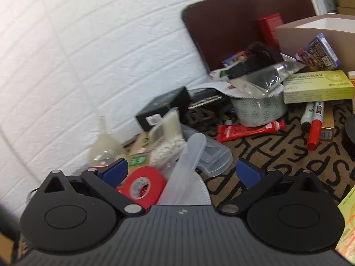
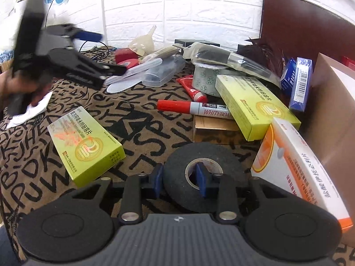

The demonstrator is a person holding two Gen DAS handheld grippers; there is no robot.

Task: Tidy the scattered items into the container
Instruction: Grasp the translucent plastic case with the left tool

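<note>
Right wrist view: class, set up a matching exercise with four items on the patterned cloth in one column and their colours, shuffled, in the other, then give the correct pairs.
Items
1. tape roll with the right hand-held gripper around its wall
2. whiteboard marker's cap
3. medicine box lying alone at the left
4. carton standing by the cardboard container

Colours
A. blue
B. yellow-green
C. black
D. red

Pairs: 1-C, 2-D, 3-B, 4-A
</note>
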